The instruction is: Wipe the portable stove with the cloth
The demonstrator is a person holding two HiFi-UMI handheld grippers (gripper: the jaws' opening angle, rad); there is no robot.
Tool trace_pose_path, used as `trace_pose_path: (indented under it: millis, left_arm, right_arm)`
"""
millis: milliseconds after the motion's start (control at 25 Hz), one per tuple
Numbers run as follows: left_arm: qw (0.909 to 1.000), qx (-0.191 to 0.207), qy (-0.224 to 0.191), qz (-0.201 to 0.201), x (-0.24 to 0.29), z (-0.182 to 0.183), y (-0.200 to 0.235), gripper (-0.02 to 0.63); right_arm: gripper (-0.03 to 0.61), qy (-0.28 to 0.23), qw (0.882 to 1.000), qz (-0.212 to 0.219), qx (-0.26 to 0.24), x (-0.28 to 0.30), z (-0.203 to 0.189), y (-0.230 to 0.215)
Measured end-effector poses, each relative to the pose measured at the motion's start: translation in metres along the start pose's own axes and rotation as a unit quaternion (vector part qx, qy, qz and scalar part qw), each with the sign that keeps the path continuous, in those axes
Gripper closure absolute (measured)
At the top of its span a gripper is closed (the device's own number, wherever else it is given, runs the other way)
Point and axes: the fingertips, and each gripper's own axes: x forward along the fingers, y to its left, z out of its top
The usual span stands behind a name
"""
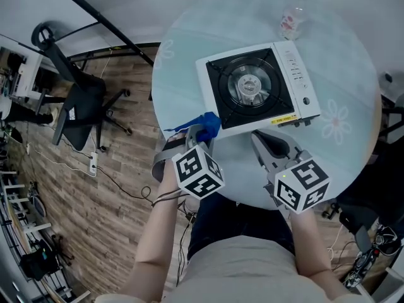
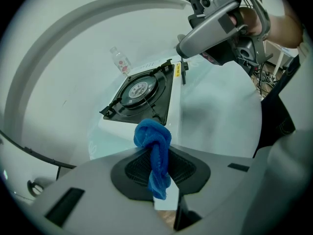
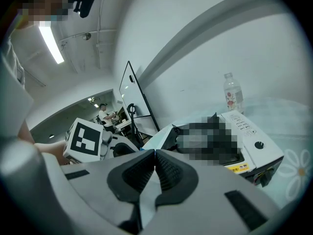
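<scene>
Pale-blue round table (image 1: 353,62) carries the white stove (image 1: 255,88) at its middle. Our left gripper (image 1: 198,132) sits just beside the stove's near-left corner, clenched on the blue cloth (image 1: 206,124), which bunches past the jaw tips. Our right gripper (image 1: 261,139), near the stove's near edge, is closed on nothing. We see a small bottle (image 1: 291,23) standing beyond the stove.

The bright blue terry cloth (image 2: 152,151) stands out against the grey left claw (image 1: 197,133) and its black ribbed pads (image 2: 139,168). The grey right claw (image 1: 265,141) matches it. Both carry black-and-white checked marker cubes (image 1: 198,171). The white portable stove (image 1: 255,87) has a black burner top and a yellow label strip. White flower prints dot the pale aqua round counter (image 1: 183,87). The clear plastic bottle (image 1: 291,23) wears a pink label.
</scene>
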Motion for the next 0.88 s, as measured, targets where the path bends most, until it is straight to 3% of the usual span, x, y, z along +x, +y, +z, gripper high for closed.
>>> trace_pose_path:
  millis: [400,880]
  left_arm:
    - [0.9994,-0.027,0.007,0.021,-0.006,0.001,-0.012,0.532]
    - [0.9991,0.027,0.015,0.029,-0.014,0.014,-0.027,0.532]
  right_arm:
    - [0.554,-0.003,1.0,-0.009,0.007,-0.015,-0.006,-0.005]
    - [0.555,-0.005,1.0,-0.011,0.013,-0.027,-0.01,-0.008]
